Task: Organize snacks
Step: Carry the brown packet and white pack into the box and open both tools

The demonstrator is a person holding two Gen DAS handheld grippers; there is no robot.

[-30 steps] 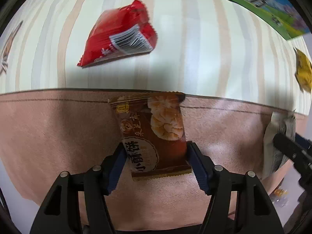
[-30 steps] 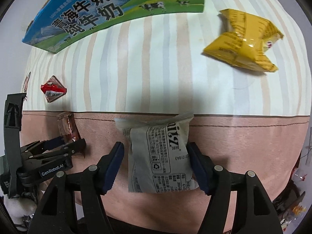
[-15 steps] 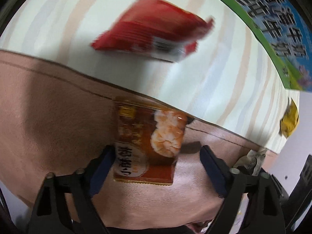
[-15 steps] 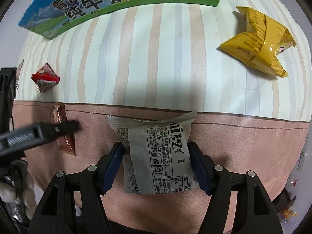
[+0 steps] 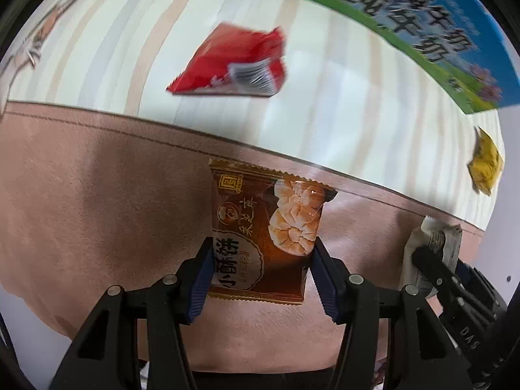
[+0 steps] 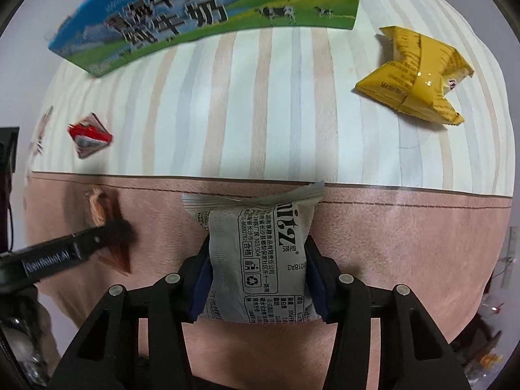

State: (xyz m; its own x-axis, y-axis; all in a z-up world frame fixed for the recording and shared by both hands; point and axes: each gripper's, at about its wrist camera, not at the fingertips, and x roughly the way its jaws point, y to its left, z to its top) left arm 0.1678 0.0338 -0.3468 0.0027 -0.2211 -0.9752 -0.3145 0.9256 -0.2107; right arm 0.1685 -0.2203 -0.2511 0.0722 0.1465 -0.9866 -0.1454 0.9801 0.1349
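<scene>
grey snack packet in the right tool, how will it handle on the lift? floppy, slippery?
The grey packet looks puffed and pillowy, so probably light and squashy rather than stiff. The right tool is closing on its sides, its pads pressing the film in, so it may deform. Its crimped top edge stands free and would likely flop.

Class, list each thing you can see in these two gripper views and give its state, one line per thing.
Left gripper: jaws closing, pads against the brown biscuit packet.
Right gripper: jaws closing, pads squeezing the grey snack packet.
Red packet: lying loose, sealed.
Yellow packet: lying loose, crumpled.
Milk carton: lying flat.
</scene>
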